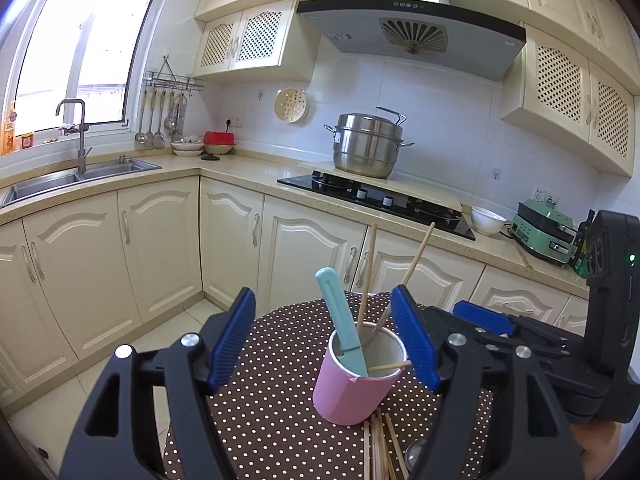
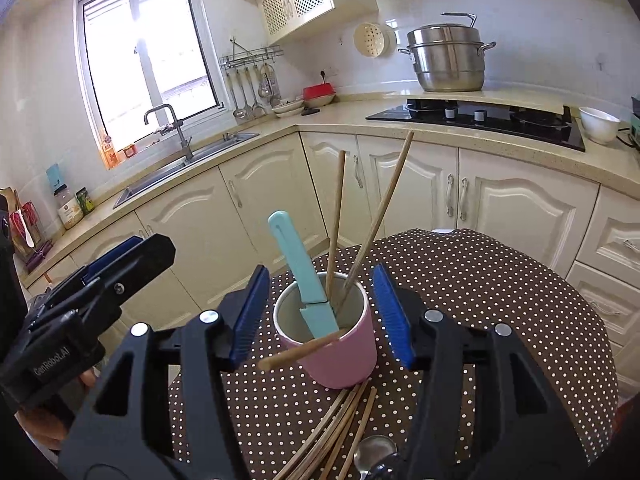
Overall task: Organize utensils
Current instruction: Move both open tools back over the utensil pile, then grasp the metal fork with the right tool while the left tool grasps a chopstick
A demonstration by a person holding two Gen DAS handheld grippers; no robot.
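A pink cup [image 1: 352, 392] [image 2: 340, 356] stands on the round dotted table [image 1: 276, 400] [image 2: 480, 312]. In it stand a teal sheathed knife [image 1: 342, 320] [image 2: 300, 272] and three wooden chopsticks [image 1: 416, 256] [image 2: 380, 216], one resting low across the rim [image 2: 300, 354]. Several loose chopsticks [image 1: 380, 448] [image 2: 336, 436] and a metal spoon [image 2: 374, 454] lie on the table in front of the cup. My left gripper [image 1: 328, 340] is open with the cup between its jaws. My right gripper [image 2: 320, 312] is open around the cup too, holding nothing.
The table edge drops to a tiled floor [image 1: 116, 376]. Cream cabinets [image 1: 160, 240] run behind, with a sink [image 1: 80, 174], a black hob [image 1: 376, 196] with a steel steamer pot [image 1: 366, 146], a white bowl [image 1: 486, 220] and a green appliance [image 1: 544, 236].
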